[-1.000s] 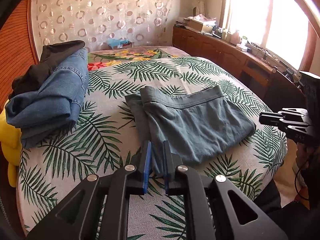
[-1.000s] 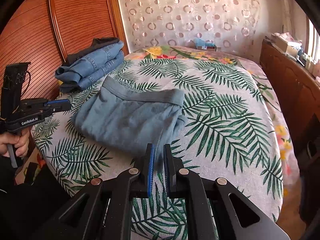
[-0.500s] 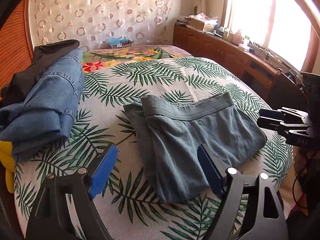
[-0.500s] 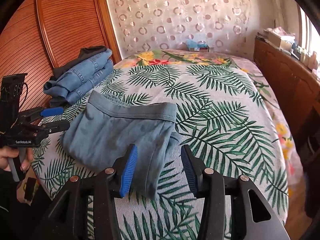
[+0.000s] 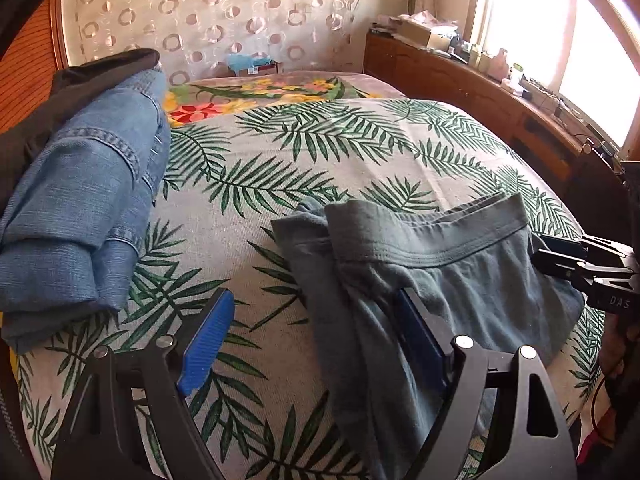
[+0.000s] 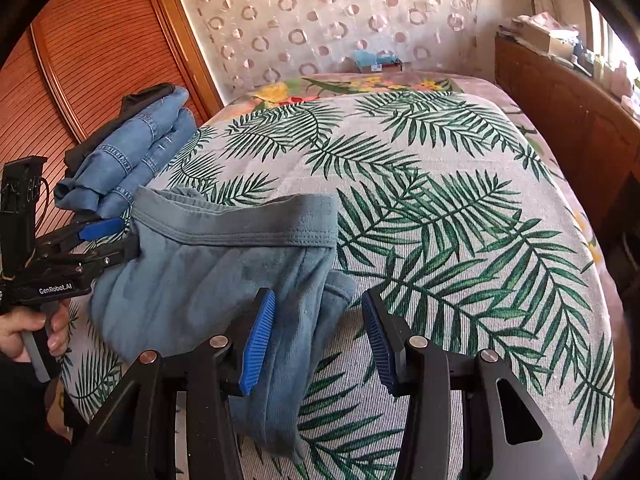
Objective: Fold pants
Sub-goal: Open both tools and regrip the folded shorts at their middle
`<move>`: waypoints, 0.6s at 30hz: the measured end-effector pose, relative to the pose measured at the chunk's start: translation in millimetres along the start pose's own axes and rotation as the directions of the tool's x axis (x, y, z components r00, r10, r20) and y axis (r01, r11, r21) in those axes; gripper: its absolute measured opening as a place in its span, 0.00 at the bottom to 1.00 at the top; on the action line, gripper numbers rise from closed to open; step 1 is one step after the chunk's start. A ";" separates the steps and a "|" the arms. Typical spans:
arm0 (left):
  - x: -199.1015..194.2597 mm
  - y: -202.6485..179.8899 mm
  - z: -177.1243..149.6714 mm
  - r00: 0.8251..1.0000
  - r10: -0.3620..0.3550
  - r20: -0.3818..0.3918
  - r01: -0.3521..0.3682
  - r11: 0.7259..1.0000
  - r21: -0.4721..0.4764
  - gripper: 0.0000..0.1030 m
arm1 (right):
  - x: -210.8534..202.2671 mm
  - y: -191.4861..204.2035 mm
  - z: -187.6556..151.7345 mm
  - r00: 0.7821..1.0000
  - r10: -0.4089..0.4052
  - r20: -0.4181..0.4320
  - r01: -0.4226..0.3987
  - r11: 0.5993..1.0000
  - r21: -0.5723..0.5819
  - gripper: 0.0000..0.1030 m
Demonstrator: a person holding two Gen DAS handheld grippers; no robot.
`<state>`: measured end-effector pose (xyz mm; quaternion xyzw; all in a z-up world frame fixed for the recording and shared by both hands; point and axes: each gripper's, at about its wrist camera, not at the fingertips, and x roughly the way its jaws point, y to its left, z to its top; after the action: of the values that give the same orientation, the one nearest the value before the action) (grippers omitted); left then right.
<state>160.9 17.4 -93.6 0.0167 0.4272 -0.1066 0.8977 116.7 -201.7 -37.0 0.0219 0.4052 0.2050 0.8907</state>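
The left hand-held gripper (image 5: 308,340) is spread wide, its blue pads (image 5: 206,338) set on either side of the near left edge of the grey-blue pants (image 5: 460,280), gripping nothing. A second ago its jaws were pressed together; half a second ago they had parted, and now the fabric edge has been brought between them. The right hand-held gripper (image 6: 318,332) has likewise been opened from a closed state and is placed astride the pants' lower right corner, with cloth lying between the pads (image 6: 256,340) but not yet pinched. It is judged that both corners are about to be seized so that another fold can be made.

The pants (image 6: 224,276) are found already folded into a compact bundle, waistband turned toward the far side, in the lower centre of both views, near the front edge of the bed (image 5: 340,152). The bed is covered with a palm-leaf spread. Folded jeans (image 5: 80,208) are stacked at the left of the frame, a dark garment (image 5: 100,76) beneath or behind them. A patterned curtain (image 6: 340,20) is hung across the top, and a wooden cabinet (image 5: 480,92) is lined under the bright window at upper right.
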 end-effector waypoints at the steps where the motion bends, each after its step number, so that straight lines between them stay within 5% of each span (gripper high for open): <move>1: 2.8 0.3 -0.9 1.000 0.000 -0.006 0.000 1.000 -0.001 0.80 | 1.3 0.6 0.2 1.000 -0.003 0.002 0.003 1.000 -0.003 0.46; 16: 9.2 -1.0 -5.7 1.000 -0.004 -0.023 0.004 1.000 0.005 0.85 | 7.3 8.2 -4.6 0.999 -0.031 0.019 0.032 0.999 -0.043 0.46; 18: 9.0 -1.1 -5.5 1.000 -0.006 -0.023 0.006 1.000 0.008 0.85 | 8.0 10.4 -3.8 0.999 -0.030 0.011 0.031 0.998 -0.058 0.38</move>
<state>162.0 15.4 -104.0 0.0206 0.4371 -0.1108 0.8923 115.1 -189.6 -43.2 -0.0090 0.3947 0.2028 0.8961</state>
